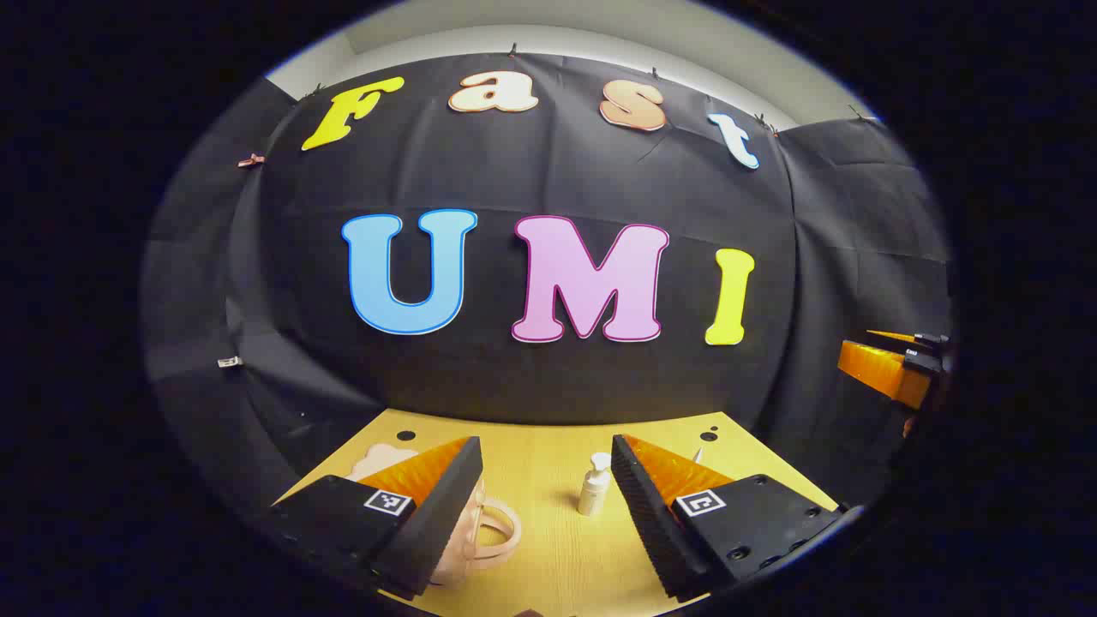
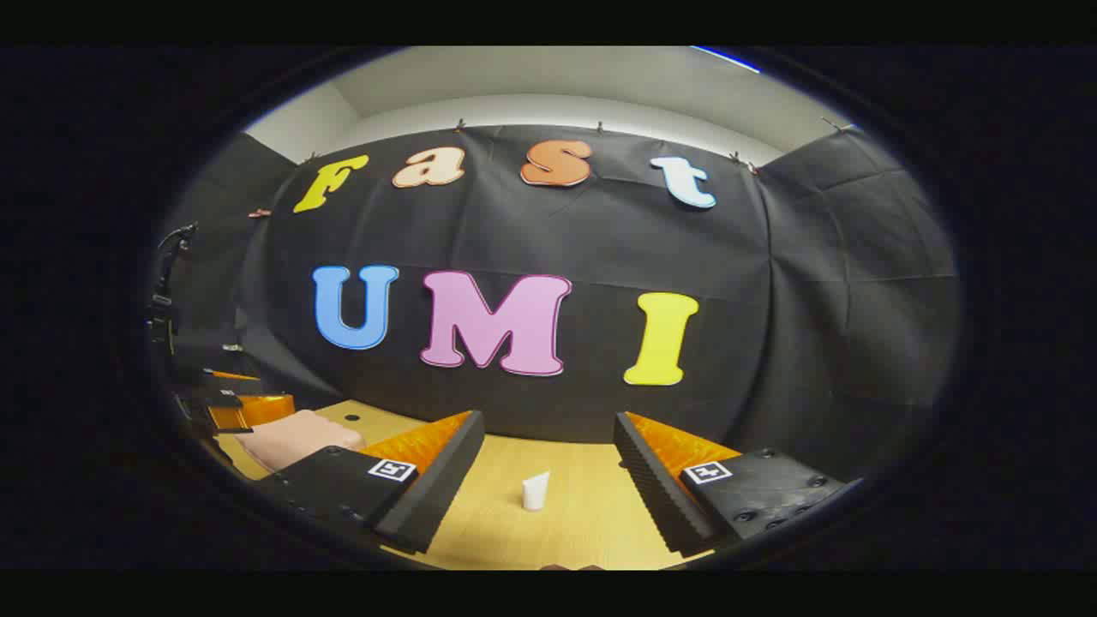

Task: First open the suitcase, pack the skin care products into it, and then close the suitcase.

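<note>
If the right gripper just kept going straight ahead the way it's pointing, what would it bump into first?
Probably the small white tube standing on the wooden table, which sits between the open fingers of the right gripper. Depth is hard to judge; aimed higher, it would pass over to the black cloth wall.

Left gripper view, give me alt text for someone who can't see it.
The left claw is open above a light wooden table, its two fingers spread wide. Between them a small white pump bottle stands upright on the table, and a pale pink suitcase with a looped handle sits partly behind the left finger. The other claw shows at the far right edge.
</note>
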`<state>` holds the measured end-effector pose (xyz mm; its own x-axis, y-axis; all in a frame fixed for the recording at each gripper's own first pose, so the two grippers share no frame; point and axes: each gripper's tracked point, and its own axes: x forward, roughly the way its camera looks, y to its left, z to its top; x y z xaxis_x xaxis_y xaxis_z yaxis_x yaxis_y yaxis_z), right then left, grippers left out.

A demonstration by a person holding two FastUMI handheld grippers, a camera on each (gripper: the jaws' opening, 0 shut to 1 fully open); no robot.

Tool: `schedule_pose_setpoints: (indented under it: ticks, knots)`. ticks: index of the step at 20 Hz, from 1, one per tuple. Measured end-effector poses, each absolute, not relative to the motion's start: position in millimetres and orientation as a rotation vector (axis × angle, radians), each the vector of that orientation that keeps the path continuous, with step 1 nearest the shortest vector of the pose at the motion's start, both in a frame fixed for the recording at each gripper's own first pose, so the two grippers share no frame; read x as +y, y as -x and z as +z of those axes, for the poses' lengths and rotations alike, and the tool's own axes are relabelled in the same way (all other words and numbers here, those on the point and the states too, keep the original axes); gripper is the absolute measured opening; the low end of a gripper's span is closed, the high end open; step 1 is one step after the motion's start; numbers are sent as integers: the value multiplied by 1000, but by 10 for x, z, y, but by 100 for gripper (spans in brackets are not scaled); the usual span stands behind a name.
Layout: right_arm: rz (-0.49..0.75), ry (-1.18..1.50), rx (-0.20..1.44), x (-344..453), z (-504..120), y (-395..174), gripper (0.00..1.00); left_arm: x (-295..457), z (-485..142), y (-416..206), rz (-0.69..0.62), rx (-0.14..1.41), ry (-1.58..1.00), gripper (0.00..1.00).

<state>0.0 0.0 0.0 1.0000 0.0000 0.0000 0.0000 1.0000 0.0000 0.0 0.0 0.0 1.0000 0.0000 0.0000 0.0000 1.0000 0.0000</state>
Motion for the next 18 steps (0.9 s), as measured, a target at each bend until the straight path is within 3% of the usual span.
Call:
schedule_pose_setpoints:
  ticks: [18]
  knots:
    - [-41,-19,5,-74,-62,244,96,-181,1,44,-72,-17,-38,95]
